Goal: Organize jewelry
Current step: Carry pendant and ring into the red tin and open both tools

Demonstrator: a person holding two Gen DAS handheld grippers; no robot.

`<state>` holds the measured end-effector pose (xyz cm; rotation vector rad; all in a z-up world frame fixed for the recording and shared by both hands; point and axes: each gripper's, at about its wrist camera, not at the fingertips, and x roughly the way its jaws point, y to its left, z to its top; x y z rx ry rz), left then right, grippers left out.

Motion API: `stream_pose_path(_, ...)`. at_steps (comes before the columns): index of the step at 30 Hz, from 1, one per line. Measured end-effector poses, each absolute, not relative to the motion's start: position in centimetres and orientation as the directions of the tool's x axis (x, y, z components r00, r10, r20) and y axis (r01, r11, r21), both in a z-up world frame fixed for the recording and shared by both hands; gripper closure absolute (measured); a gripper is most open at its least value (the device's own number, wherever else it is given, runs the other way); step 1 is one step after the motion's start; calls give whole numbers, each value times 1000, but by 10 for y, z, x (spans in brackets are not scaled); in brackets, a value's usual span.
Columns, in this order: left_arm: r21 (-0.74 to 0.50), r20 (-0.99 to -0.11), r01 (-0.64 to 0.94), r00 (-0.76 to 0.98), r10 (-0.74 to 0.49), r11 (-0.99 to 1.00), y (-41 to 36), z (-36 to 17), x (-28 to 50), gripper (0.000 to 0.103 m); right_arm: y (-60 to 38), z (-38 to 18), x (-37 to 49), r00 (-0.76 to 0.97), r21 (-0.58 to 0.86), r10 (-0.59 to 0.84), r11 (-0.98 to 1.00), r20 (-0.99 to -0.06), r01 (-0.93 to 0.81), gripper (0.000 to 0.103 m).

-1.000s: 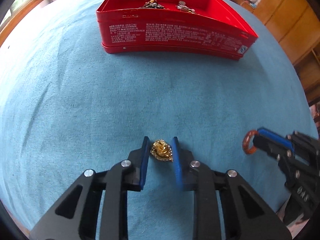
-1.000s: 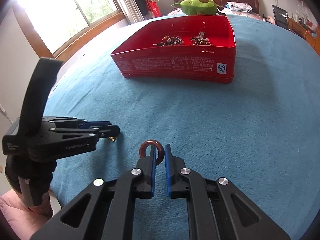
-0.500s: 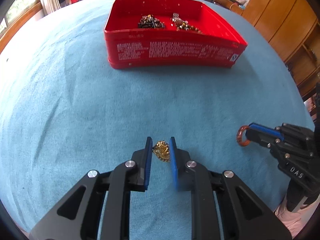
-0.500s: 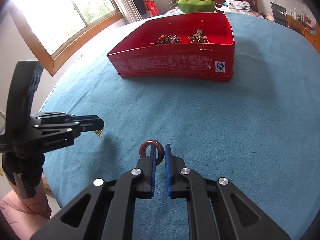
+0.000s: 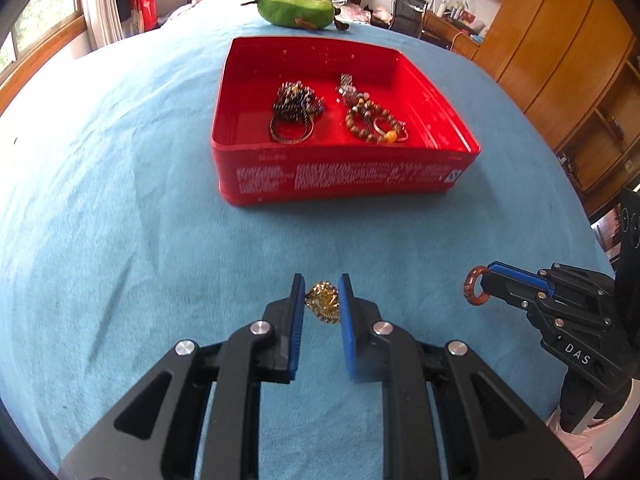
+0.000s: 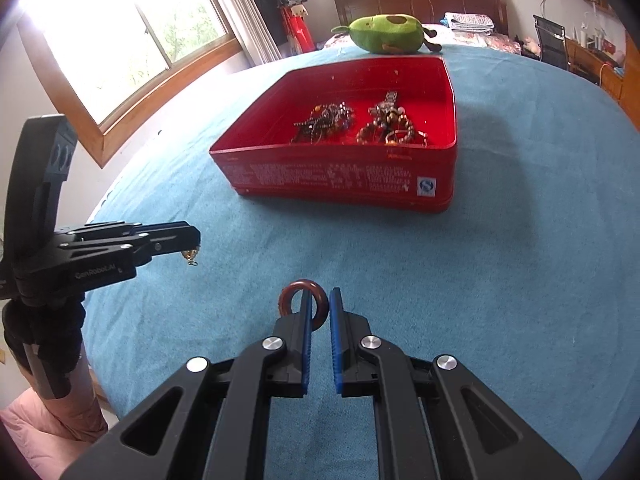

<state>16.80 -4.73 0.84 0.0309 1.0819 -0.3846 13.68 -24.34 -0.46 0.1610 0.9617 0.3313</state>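
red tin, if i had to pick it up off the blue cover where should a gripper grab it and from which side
Probably the near wall of the red tin, taken from above with one finger inside and one outside. The tin is open-topped and looks far wider than the jaws, so only a thin upright wall fits. Choose the left end of that wall, clear of the beaded bracelets and the dark jewelry pile.

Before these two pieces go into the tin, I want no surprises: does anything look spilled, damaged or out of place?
Nothing stands out. The red tin sits flat on the blue cloth with its jewelry inside. The left gripper holds a gold piece, the right gripper a brown ring.
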Motion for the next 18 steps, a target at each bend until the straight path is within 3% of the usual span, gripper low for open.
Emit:
stream_pose_path(10,-166,-830,350,454,-322,922,-61,42,194,88,-249,42,164,588,261,334,943,-736,-208,95)
stream_pose_path(18,-173,-806,323,497,-322,930,-76,59,253,88,-257,61,234,614,251,292,956,-733,-154,95)
